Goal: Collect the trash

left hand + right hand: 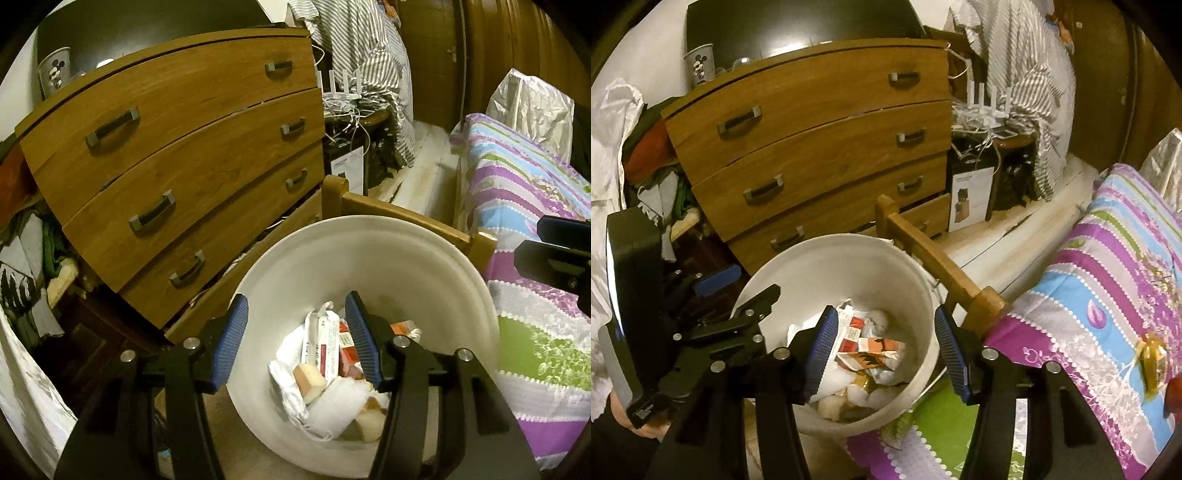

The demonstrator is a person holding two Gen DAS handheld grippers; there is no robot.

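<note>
Both grippers, left (299, 332) and right (884, 350), part open and empty above a white bucket (916, 280) holding wrappers (875, 354), a white packet (321, 339) and wadded tissue (332, 402), between wooden dresser (820, 147) and striped bedspread (1108, 295).

- The bucket (846, 266) stands on the floor before the chest of drawers (820, 147), with wrappers (875, 350) and tissues (332, 402) inside.
- The bed (1108, 295) lies right of it (its wooden footboard (934, 262) just beside the rim).
- A cup (699, 66) stands on the chest.
</note>
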